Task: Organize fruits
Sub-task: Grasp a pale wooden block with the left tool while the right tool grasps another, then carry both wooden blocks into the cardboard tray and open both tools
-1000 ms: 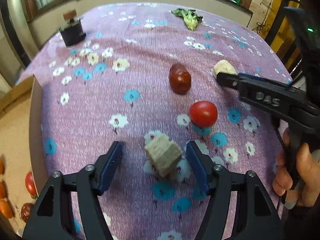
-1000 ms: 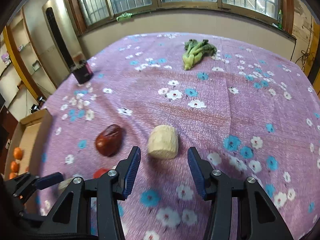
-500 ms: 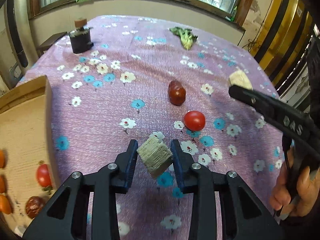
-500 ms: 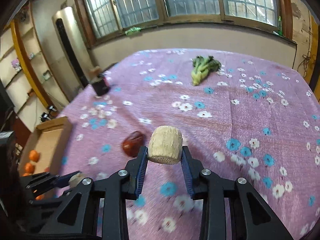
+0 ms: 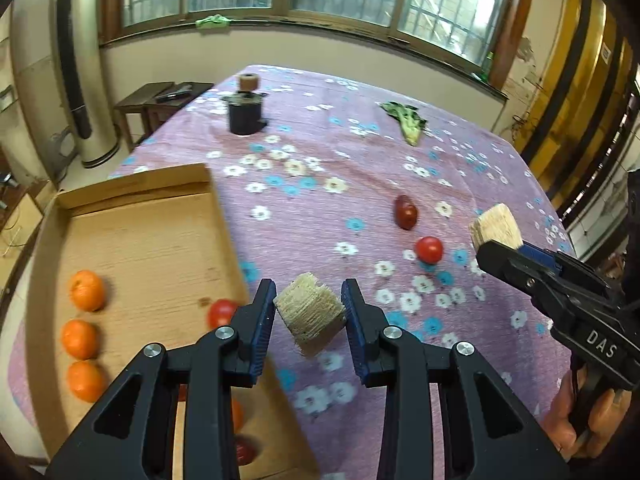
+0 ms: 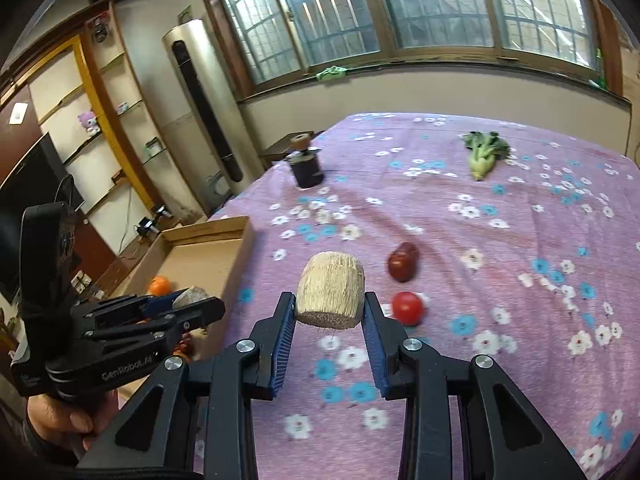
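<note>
While both tongs, left (image 5: 308, 312) and right (image 6: 329, 312), grip fibrous chunks beside the cardboard box (image 5: 136, 196), slack pressure could drop either.

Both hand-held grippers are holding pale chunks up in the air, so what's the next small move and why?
Probably carry the left hand-held gripper leftward over the shallow cardboard box: its pale fibrous chunk hangs clamped just past the box's edge, and oranges already lie inside.

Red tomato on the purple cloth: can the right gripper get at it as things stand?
Probably not yet. The path to the round red tomato looks free, but the right gripper is shut on a pale fibrous cylinder chunk, so it would need to release that first.
</note>
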{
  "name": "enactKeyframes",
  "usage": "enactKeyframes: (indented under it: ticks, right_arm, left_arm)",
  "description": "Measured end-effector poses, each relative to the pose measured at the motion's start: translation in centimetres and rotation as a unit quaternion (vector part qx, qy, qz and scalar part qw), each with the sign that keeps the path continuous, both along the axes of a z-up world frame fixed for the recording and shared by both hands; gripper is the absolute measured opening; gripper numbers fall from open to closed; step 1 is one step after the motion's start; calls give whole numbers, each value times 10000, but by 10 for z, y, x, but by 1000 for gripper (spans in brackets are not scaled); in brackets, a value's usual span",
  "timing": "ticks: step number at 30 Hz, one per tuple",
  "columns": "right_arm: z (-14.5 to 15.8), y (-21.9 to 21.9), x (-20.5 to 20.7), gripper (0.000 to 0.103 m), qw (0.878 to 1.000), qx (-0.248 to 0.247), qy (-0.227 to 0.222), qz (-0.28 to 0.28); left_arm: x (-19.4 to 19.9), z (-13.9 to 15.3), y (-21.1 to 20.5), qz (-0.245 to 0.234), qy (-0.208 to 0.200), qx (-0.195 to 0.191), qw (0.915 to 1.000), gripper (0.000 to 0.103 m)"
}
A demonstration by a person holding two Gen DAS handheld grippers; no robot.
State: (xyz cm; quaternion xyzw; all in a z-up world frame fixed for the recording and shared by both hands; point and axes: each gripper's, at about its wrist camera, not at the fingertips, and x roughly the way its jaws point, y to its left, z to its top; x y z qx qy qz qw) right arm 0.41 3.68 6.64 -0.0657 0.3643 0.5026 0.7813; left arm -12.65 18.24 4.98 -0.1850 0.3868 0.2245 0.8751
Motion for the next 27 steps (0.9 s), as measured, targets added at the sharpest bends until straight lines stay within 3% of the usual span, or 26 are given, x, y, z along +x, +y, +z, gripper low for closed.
enactKeyframes:
  ticks: [18, 27]
  right_arm:
    - [9, 46, -56, 34, 9984, 36, -50, 560]
    - [6, 71, -81, 34, 9965, 5, -36, 836]
  left_arm:
    - [-55, 12, 37, 744, 55, 529, 9958, 31]
    - [-77, 12, 58, 1000, 30, 549, 9935, 31]
